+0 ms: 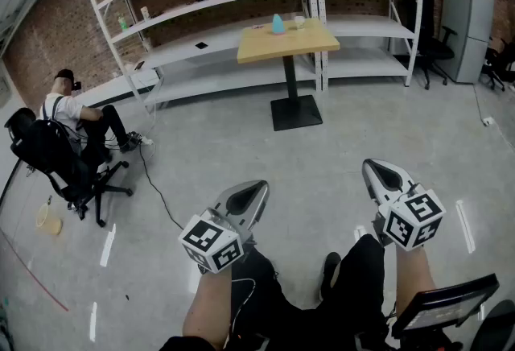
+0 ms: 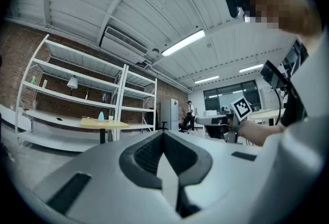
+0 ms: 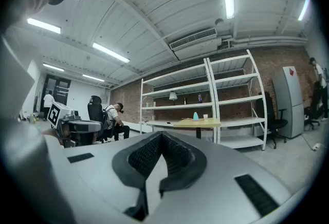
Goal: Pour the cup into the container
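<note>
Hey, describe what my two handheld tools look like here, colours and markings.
Both the left tool and right tool have smooth silver-grey pointed shells with black ribbed pads inside. Each carries a white cube printed with black square markers. No sleeves cover the forearms.

The left tool [image 2: 164, 134] fills the lower frame, jaws together, nothing between them. At middle left a yellow counter [image 2: 121, 125] carries a blue object [image 2: 101, 116] and a small cup [image 2: 110, 118], white shelves [image 2: 61, 95] behind.
</note>
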